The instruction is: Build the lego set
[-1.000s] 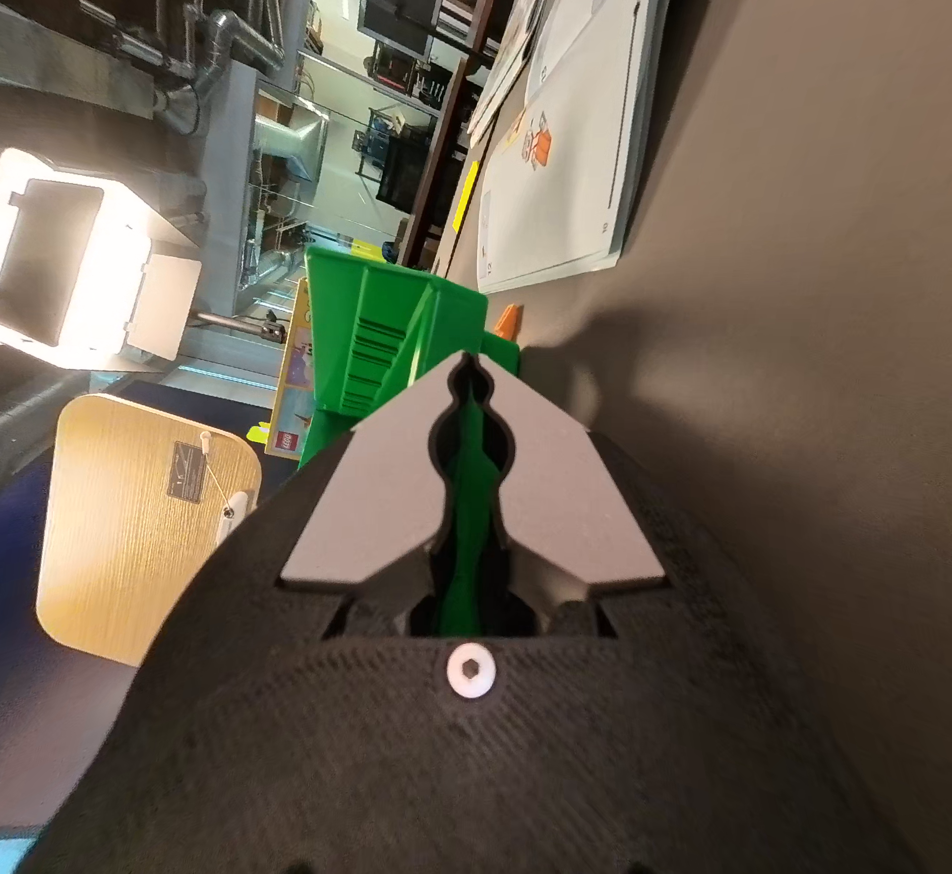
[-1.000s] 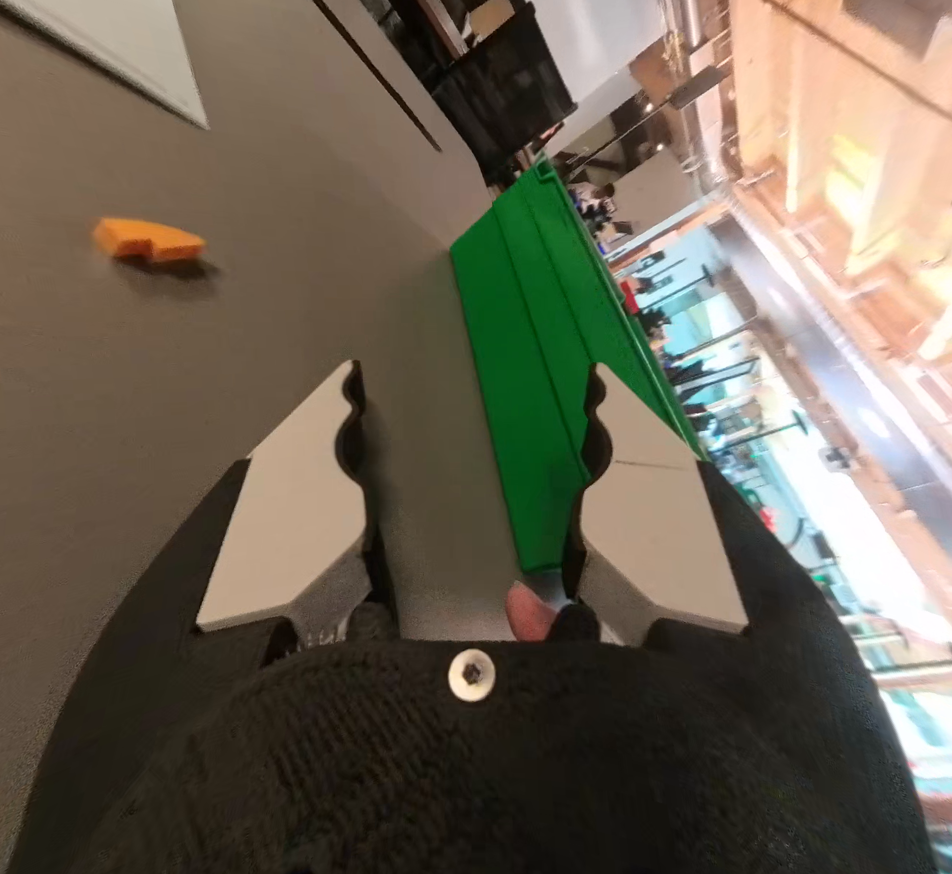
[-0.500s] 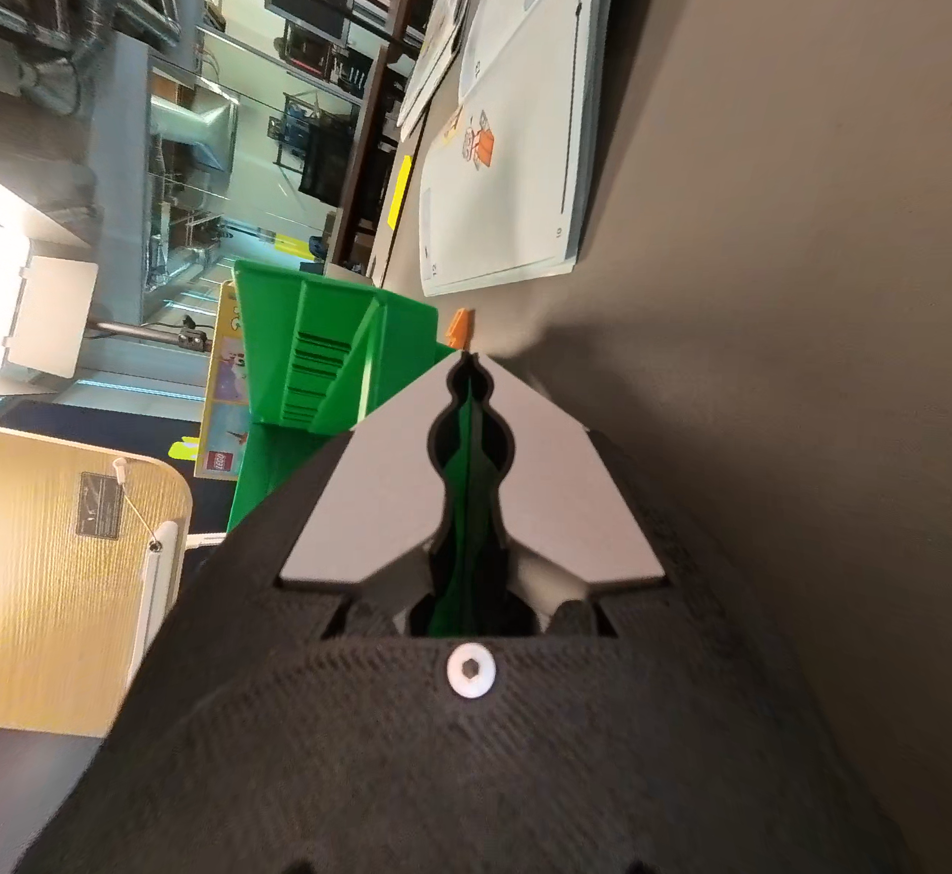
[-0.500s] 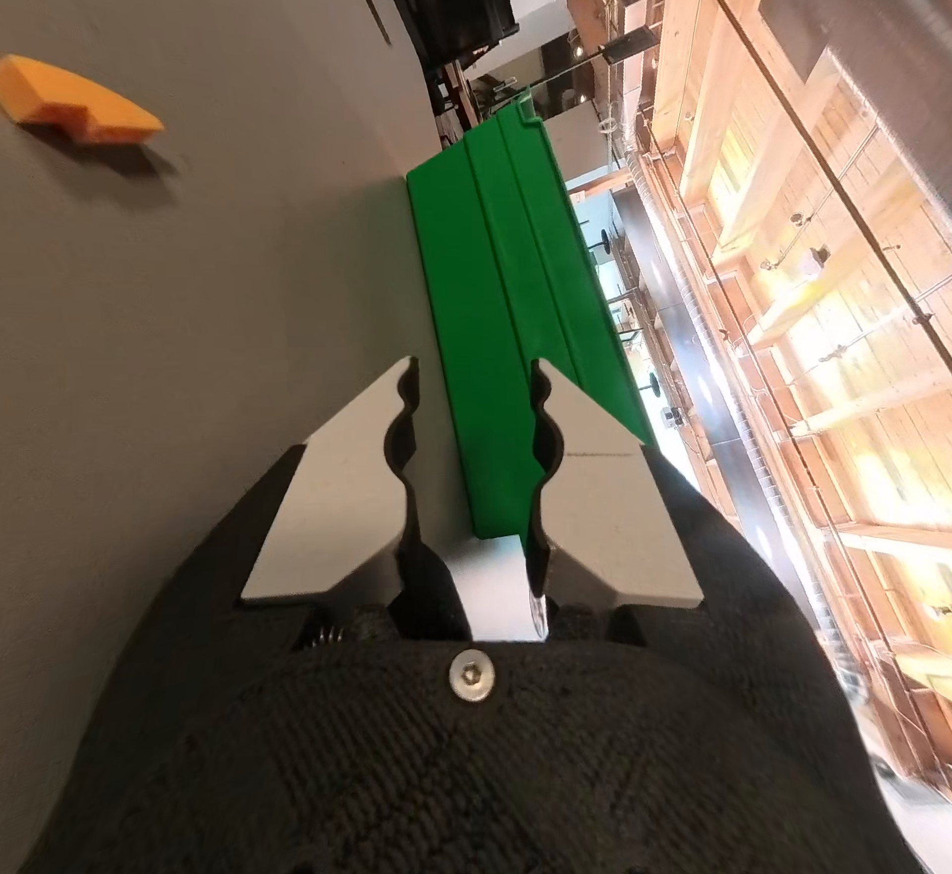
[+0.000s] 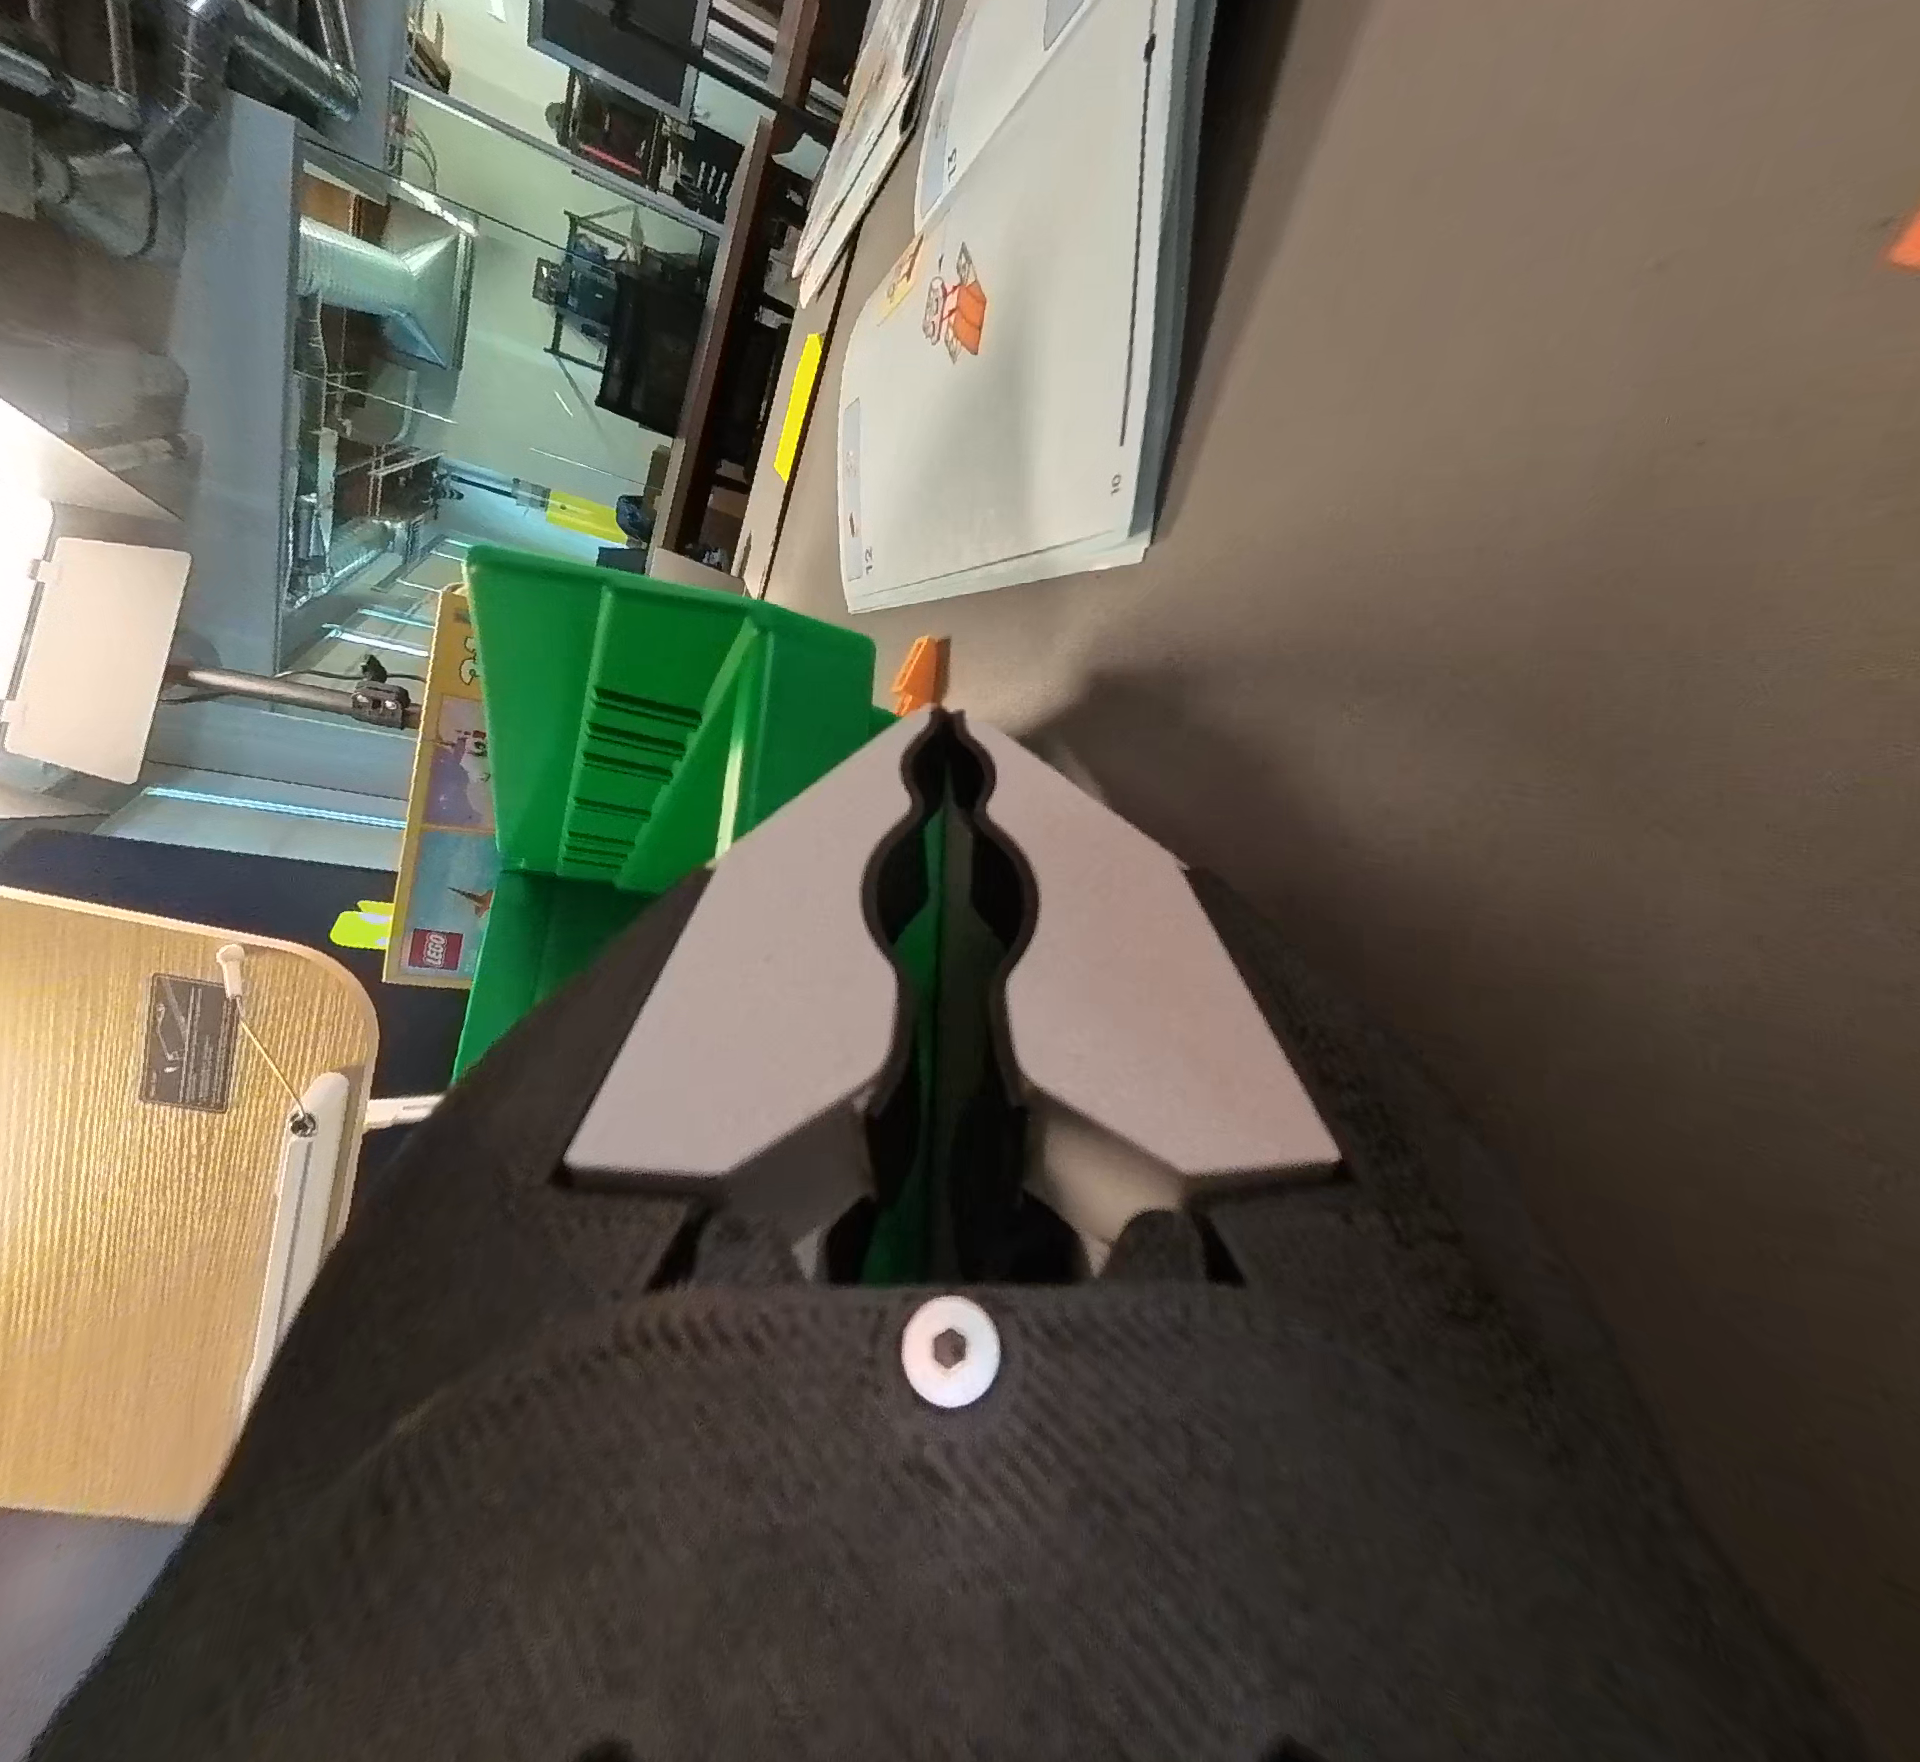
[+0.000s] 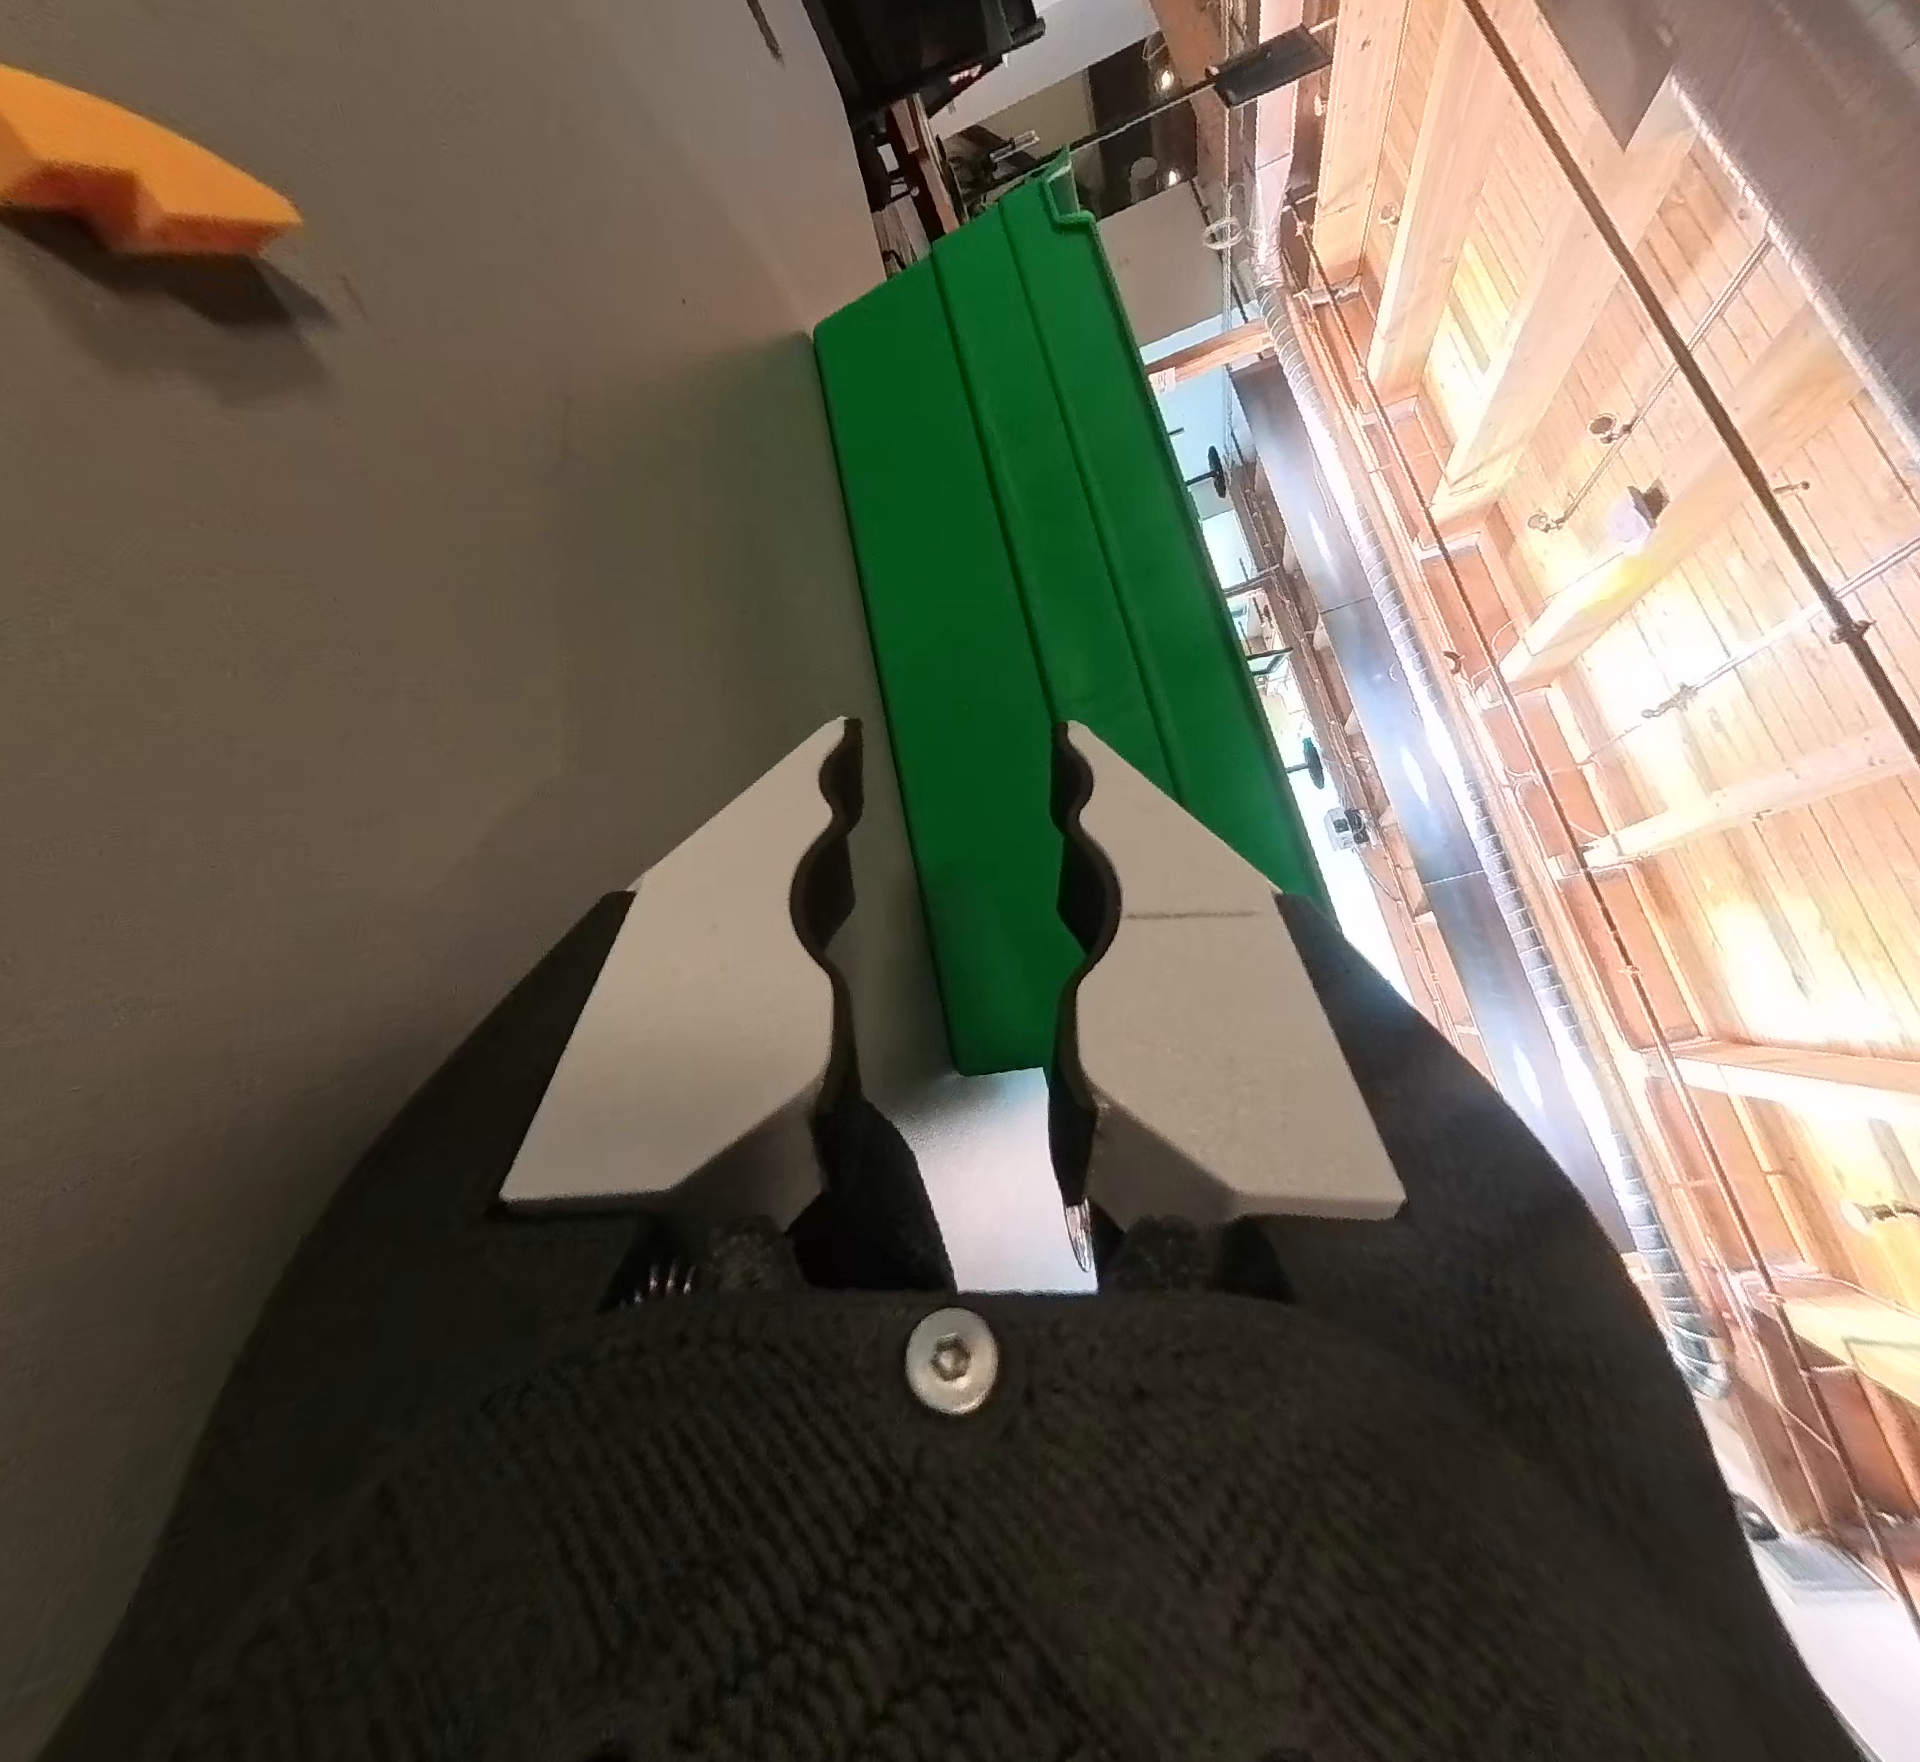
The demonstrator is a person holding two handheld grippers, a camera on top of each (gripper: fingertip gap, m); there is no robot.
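- Left wrist view: left gripper [image 5: 943, 725] clenched on the wall of the green bin [image 5: 665, 736], camera rolled sideways to the table [image 5: 1558, 777]. An orange lego piece [image 5: 920, 668] lies just beyond the fingertips, near the instruction booklet [image 5: 997, 424]. Judged step: steadying the bin, a preliminary to building.
- Right wrist view: right gripper [image 6: 956, 746] parted, straddling the bin's near edge [image 6: 987, 673], nothing clamped. Orange curved piece [image 6: 135, 185] lies well apart. Next move probably calls for closing on the rim, or for fetching that piece.

Timber ceiling [image 6: 1621, 424], metal ducting [image 5: 208, 50], wooden chair [image 5: 156, 1193].

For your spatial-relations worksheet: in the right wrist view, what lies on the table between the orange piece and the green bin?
Nothing: in the right wrist view, only bare grey table separates the orange piece from the green bin.
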